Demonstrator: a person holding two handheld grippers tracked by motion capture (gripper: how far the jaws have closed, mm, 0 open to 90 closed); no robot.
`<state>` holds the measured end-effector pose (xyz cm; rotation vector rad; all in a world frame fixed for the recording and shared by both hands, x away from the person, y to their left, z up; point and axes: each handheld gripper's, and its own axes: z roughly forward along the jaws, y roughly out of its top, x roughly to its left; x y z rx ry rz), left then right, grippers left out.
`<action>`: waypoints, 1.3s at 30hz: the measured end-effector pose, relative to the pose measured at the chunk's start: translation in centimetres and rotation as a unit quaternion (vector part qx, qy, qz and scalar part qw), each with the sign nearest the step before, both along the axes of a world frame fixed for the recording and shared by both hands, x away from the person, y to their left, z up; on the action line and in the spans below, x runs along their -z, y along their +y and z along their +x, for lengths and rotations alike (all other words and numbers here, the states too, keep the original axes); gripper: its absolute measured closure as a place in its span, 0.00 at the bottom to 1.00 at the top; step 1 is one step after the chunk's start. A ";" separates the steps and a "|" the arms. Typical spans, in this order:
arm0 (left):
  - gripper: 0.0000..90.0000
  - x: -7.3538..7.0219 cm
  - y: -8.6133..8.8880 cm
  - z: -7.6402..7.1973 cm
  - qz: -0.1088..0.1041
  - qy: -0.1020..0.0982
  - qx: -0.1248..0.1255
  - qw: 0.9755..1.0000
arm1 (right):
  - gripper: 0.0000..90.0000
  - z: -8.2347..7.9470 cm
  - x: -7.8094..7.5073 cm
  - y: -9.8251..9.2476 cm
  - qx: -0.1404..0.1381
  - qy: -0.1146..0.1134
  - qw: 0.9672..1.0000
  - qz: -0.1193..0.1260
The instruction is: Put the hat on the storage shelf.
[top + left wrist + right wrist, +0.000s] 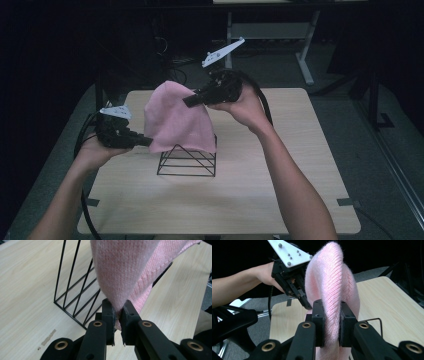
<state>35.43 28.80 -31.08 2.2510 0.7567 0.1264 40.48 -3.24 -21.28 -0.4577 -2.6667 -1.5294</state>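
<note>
A pink knitted wool cloth (pixel 176 117) hangs draped over a black wire rack w/ slanted bars (pixel 187 162), near the middle of the light wooden table (pixel 280 175). Left gripper (pixel 148 142) pinches the cloth's lower left edge, its 2 jaws clamped tight on the knit. Right gripper (pixel 187 101) grips a thick fold near the top, jaws pressed on it from both sides. Cloth is stretched betw. the 2.

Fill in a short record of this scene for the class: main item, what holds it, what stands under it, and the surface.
main item: pink knitted cloth
left claw: shut on the cloth's lower edge
right claw: shut on a fold of the cloth, higher up
underneath: black wire rack, the cloth hanging over its top
surface: light wooden table
</note>
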 end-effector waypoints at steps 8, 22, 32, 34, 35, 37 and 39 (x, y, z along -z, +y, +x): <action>0.92 1.3 0.0 -0.2 0.013 0.007 -0.002 1.000 | 0.86 0.0 1.6 0.3 -0.010 0.014 1.000 0.000; 0.92 3.2 -0.6 -0.5 0.026 0.016 0.002 1.000 | 0.84 -0.2 3.8 -0.1 -0.022 0.032 0.999 0.000; 0.92 4.7 -0.7 -0.5 0.044 0.025 0.001 0.999 | 0.83 -0.4 5.7 0.2 -0.031 0.051 0.998 -0.006; 0.92 4.8 -0.7 -0.5 0.054 0.025 0.004 0.998 | 0.83 -0.5 6.1 0.2 -0.034 0.053 0.998 -0.006; 0.92 4.9 -0.7 -0.4 0.059 0.025 0.004 0.998 | 0.83 -0.5 6.2 0.2 -0.035 0.054 0.998 -0.009; 0.92 4.9 -0.8 -0.4 0.060 0.026 0.003 0.998 | 0.83 -0.5 6.5 0.2 -0.037 0.056 0.998 -0.012; 0.92 5.1 -0.9 -0.3 0.067 0.024 0.002 0.997 | 0.82 -0.5 6.7 0.2 -0.037 0.061 0.997 -0.012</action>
